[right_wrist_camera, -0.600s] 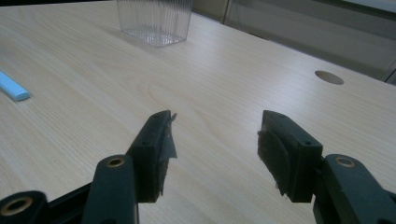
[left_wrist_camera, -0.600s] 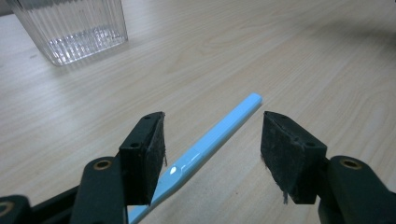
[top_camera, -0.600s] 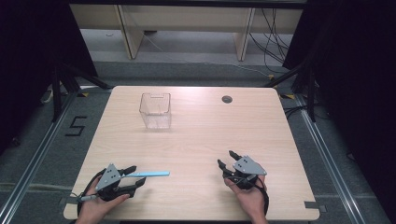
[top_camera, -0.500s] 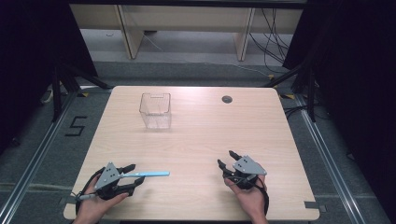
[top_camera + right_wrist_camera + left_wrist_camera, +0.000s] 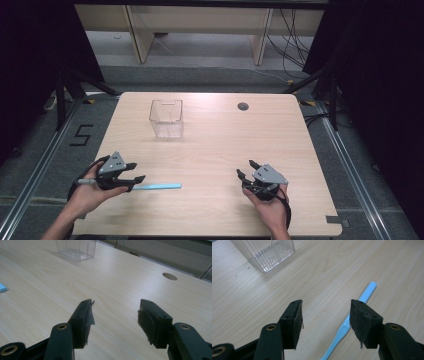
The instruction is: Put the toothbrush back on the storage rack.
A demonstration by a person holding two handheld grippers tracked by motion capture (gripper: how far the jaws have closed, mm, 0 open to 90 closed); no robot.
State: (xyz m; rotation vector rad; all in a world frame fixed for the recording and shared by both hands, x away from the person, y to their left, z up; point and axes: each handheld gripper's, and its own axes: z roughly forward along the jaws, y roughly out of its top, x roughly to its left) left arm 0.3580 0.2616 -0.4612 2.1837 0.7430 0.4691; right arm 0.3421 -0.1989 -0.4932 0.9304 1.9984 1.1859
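Observation:
A light blue flat stick [image 5: 159, 186], shaped like a toothbrush handle, lies on the wooden table [image 5: 220, 145] at the front left. My left gripper [image 5: 136, 172] hovers over its near end with the jaws open. In the left gripper view the blue stick [image 5: 368, 291] runs beneath the right jaw and no pad presses on it, the left gripper [image 5: 325, 312] standing wide. My right gripper [image 5: 245, 167] is at the front right, open and with nothing between its fingers; its own view shows the right gripper [image 5: 115, 312] above bare wood.
A clear ribbed plastic container [image 5: 166, 118] stands upright at the back left, also seen as the container [image 5: 265, 252] and the container [image 5: 76, 248]. A round cable hole [image 5: 243, 106] sits at the back centre. The floor shows a "5" marking [image 5: 81, 135].
My left gripper has shifted a little farther from the table's front edge and to the left, uncovering more of the blue stick. The stick and my right gripper have kept still.

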